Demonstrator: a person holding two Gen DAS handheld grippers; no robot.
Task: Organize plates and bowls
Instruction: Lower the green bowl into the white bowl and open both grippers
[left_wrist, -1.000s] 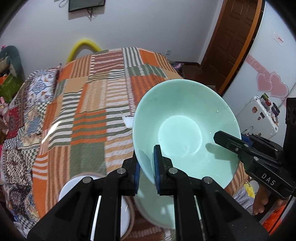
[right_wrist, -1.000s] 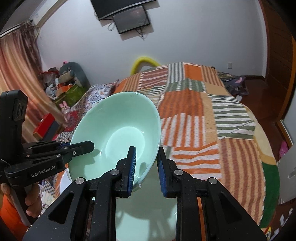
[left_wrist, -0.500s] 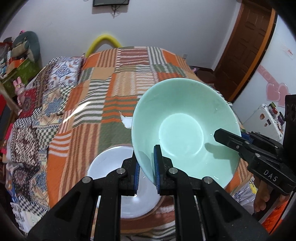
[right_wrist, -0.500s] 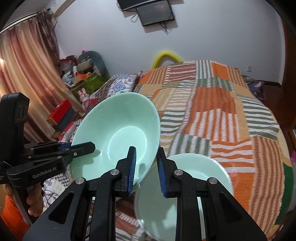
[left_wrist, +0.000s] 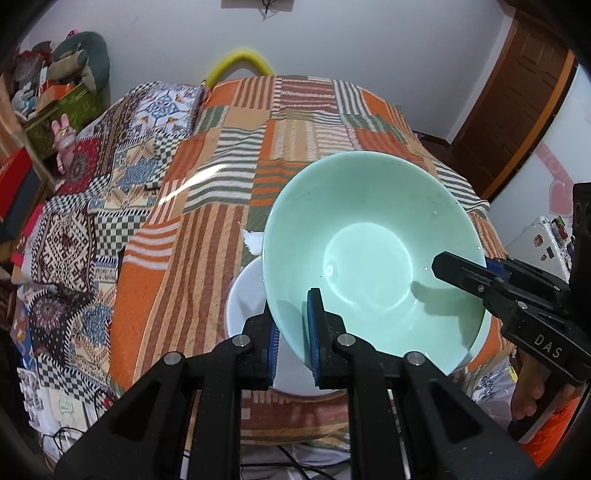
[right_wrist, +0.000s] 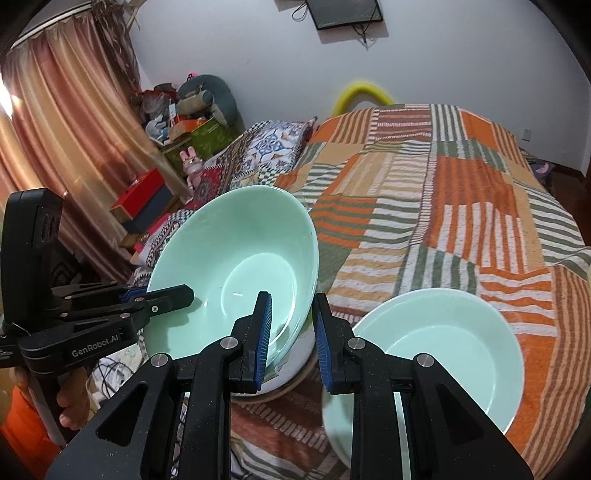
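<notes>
A mint green bowl (left_wrist: 369, 254) is held in the air between both grippers. My left gripper (left_wrist: 291, 334) is shut on its near rim. My right gripper (right_wrist: 291, 328) straddles the opposite rim of the same bowl (right_wrist: 236, 273), jaws a little apart around the wall. The bowl hangs over a white plate (left_wrist: 243, 295) on the striped bedspread. A second mint green bowl (right_wrist: 443, 347) sits on the bed to the right in the right wrist view, partly behind my right finger.
The orange, green and white striped bedspread (left_wrist: 229, 155) covers the bed. Patterned pillows (left_wrist: 122, 147) lie at its left. Boxes and toys (right_wrist: 184, 122) crowd the left wall by the curtain. A wooden door (left_wrist: 517, 103) stands at the right.
Both grippers carried the bowl left over the white plate. The second green bowl, which lay under it, now sits clear to the right. The right jaws have opened slightly.
</notes>
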